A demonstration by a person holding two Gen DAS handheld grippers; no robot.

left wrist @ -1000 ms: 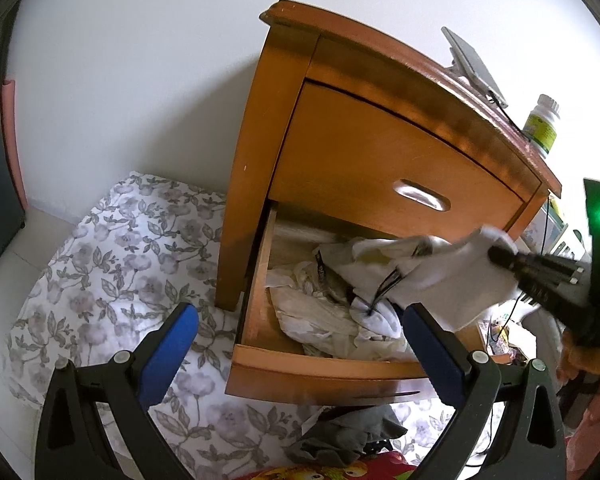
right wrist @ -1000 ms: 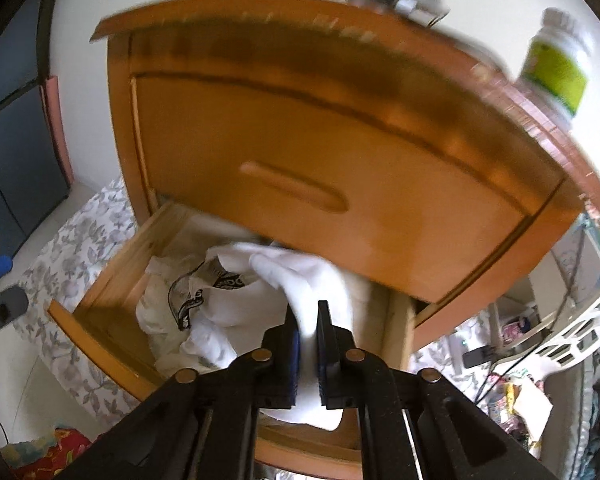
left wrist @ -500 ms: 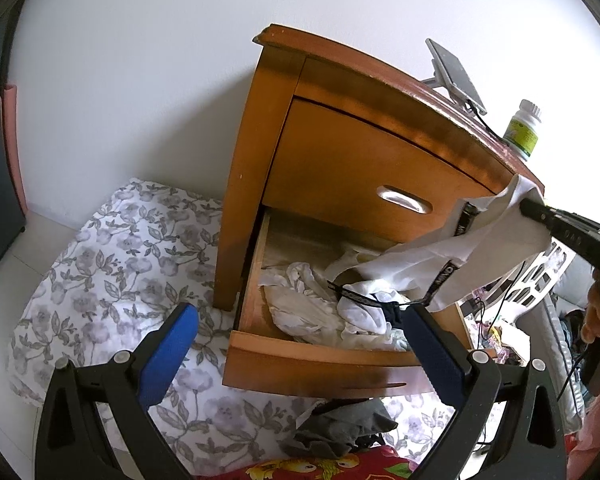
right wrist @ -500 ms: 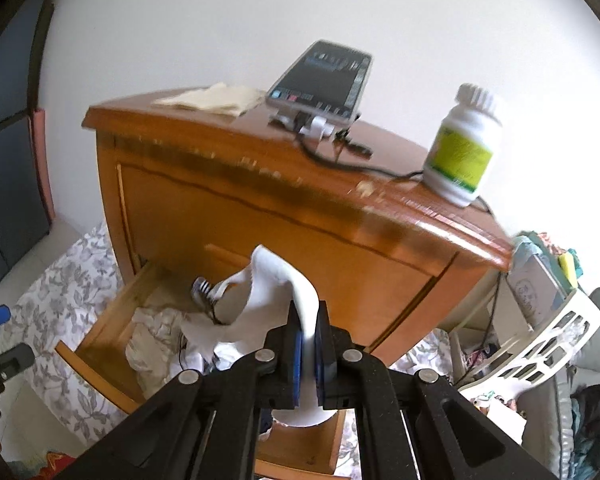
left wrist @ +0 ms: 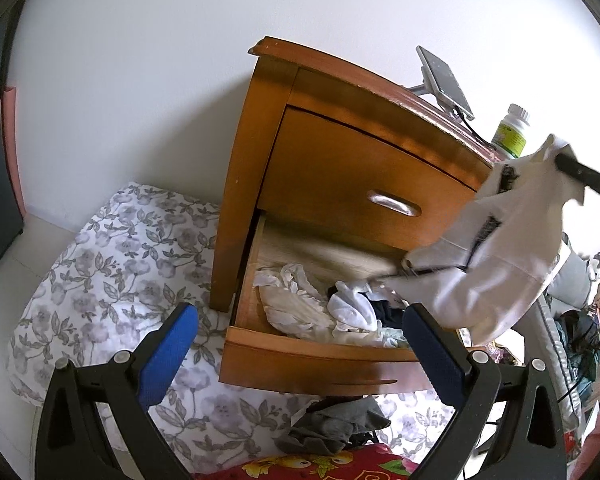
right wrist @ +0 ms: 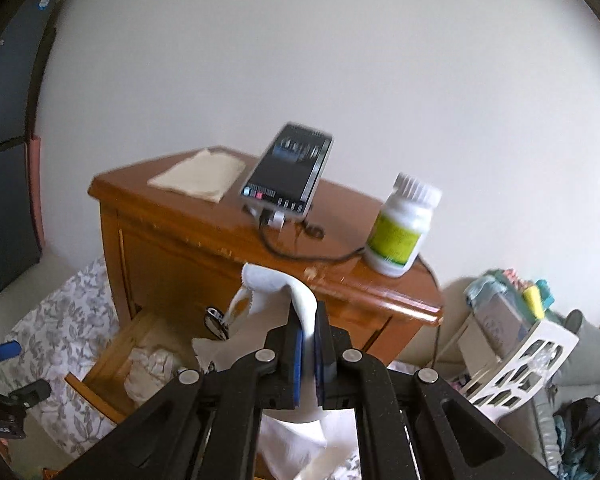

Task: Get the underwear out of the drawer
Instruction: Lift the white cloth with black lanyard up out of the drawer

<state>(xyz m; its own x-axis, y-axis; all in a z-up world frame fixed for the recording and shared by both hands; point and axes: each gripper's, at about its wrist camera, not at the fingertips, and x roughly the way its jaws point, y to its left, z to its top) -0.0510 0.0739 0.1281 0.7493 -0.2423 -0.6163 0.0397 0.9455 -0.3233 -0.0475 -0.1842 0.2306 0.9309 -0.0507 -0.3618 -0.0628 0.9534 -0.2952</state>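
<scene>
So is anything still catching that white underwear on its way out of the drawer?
Nothing visible. The right gripper is shut on the white underwear, which hangs in the air above the open drawer, with only its lowest corner still over the clothes inside.

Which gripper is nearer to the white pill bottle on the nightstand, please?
The right. The right gripper, shut on the white underwear, is raised beside the nightstand top near the white pill bottle. The left gripper is open, low before the open bottom drawer.

Open drawer (left wrist: 320, 356) mouth free above heaped laundry (left wrist: 340, 312); white underwear (left wrist: 500, 264) hanging across its right, perhaps still trailing in.
</scene>
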